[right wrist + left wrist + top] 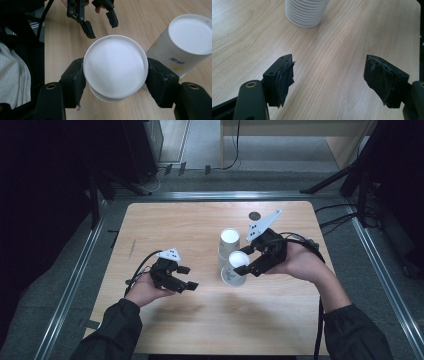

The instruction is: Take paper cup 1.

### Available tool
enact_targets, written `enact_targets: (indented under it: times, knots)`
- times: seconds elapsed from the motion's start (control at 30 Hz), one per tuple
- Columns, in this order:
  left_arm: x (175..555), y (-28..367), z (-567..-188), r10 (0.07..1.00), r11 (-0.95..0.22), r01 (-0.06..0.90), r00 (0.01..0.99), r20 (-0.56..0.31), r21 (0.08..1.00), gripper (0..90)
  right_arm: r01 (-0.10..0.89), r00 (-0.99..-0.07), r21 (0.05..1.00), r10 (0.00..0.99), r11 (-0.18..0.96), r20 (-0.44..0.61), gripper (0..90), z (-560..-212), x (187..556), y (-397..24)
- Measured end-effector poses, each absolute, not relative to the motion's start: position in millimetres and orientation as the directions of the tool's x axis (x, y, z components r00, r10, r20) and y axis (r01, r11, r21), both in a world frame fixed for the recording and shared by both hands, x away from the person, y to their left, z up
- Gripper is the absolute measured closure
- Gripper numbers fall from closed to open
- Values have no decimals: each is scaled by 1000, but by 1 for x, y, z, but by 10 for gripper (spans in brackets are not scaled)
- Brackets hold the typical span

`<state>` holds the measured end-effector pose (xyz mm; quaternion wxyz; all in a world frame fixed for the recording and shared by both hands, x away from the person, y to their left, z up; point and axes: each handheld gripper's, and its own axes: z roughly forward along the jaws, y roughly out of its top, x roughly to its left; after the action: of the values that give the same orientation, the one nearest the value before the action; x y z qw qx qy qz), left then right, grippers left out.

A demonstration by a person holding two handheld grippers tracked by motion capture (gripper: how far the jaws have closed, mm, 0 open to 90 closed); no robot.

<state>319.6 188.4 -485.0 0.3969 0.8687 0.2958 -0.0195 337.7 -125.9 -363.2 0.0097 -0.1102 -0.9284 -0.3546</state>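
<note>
Two white paper cups stand upside down on my wooden counter (165, 227): one (230, 240) sits free, the nearer cup (115, 66) is pinched at its base by my right tool (248, 261), just beside it. My left tool (186, 277) rests well apart, spread wide, nothing between its pads.

a lab set up for recording. a small wooden bench (200, 220) stands alone on grey carpet (280, 180), fenced by metal rails (70, 285) on the floor. dark stands (100, 190) and loose cables (340, 215) crowd its far corners, and plain wooden furniture (300, 135) sits beyond the far edge.
</note>
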Motion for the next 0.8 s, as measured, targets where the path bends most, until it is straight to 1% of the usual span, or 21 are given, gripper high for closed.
enact_targets:
  times: [0.1,0.17,0.23,0.37,0.47,0.6,0.8]
  knots:
    - [318,187,-484,483,-511,518,833,-268,686,241,207,-977,662,192,720,97,365,-371,337,-126]
    - [317,185,-483,469,-515,510,841,-271,689,240,198,-979,682,177,704,102,365,-384,336,-126]
    - [316,184,-483,462,-517,505,844,-271,691,239,200,-979,686,175,699,107,365,-387,336,-126]
    - [312,180,-482,427,-528,483,862,-274,698,232,215,-976,709,167,672,138,366,-408,336,-125]
    - [308,177,-480,387,-534,468,876,-288,705,234,232,-973,716,169,658,159,366,-415,335,-125]
    - [302,171,-477,349,-528,433,895,-278,731,233,236,-972,735,154,635,179,366,-427,332,-124]
    - [301,164,-476,334,-525,422,901,-277,739,233,251,-968,759,148,601,203,366,-432,330,-122]
